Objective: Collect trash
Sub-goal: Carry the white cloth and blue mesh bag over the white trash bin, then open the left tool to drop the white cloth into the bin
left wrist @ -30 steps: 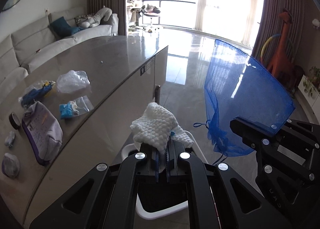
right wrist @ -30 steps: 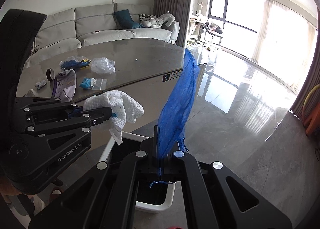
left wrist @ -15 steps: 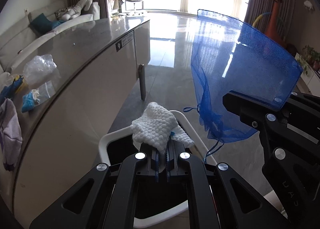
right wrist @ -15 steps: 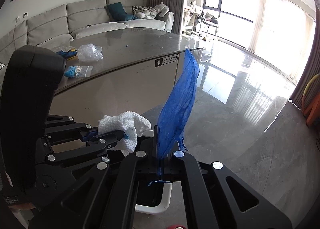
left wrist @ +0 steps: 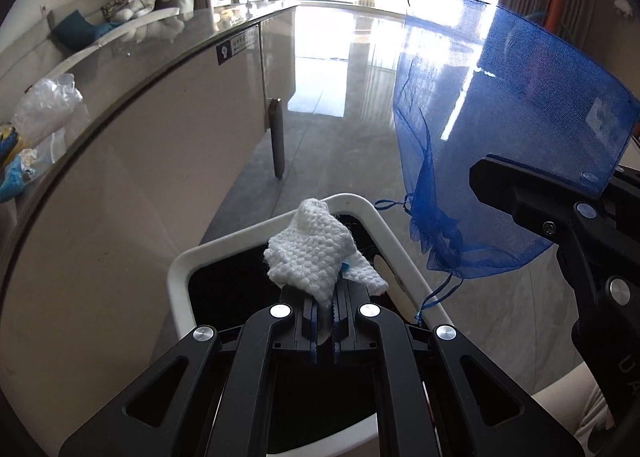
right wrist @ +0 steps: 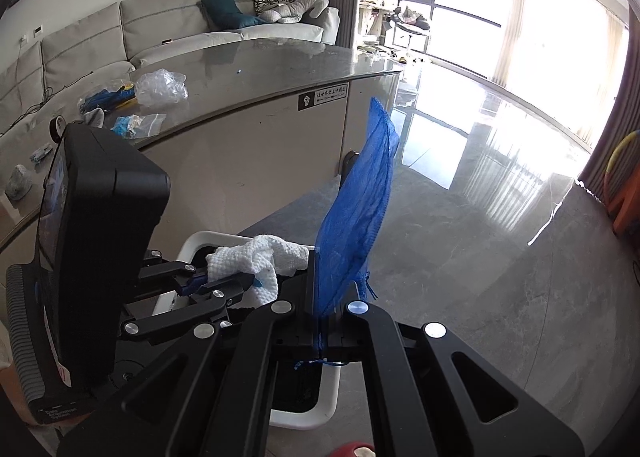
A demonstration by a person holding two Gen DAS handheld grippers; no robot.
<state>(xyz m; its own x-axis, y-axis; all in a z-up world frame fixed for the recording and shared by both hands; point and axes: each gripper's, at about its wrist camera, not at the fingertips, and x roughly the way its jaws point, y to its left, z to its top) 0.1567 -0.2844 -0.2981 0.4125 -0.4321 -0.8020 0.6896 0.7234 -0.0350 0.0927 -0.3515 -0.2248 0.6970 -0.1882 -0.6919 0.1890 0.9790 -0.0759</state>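
Observation:
My left gripper [left wrist: 325, 307] is shut on a crumpled white paper towel [left wrist: 312, 253], held just above the dark opening of a white-rimmed trash bin [left wrist: 180, 269] on the floor. The right gripper [right wrist: 323, 321] is shut on a blue mesh drawstring bag [right wrist: 356, 209] that stands up from its jaws beside the bin. From the right wrist view the left gripper [right wrist: 216, 285] and the white paper towel [right wrist: 260, 257] sit over the trash bin [right wrist: 320, 401]. In the left wrist view the blue mesh bag [left wrist: 500, 129] hangs to the right of the bin.
A grey table [right wrist: 260, 69] stands behind the bin with several bits of litter on it: a crumpled clear plastic bag [right wrist: 162, 87], a small zip bag with blue contents [right wrist: 136, 123] and blue-yellow wrappers [right wrist: 104, 97]. Glossy grey floor [right wrist: 480, 257] stretches to the right. A sofa [right wrist: 160, 29] is behind.
Both grippers have come down beside the table's edge toward the bin. The towel now hangs over the bin's opening, and the tabletop has slid up and left in both views.

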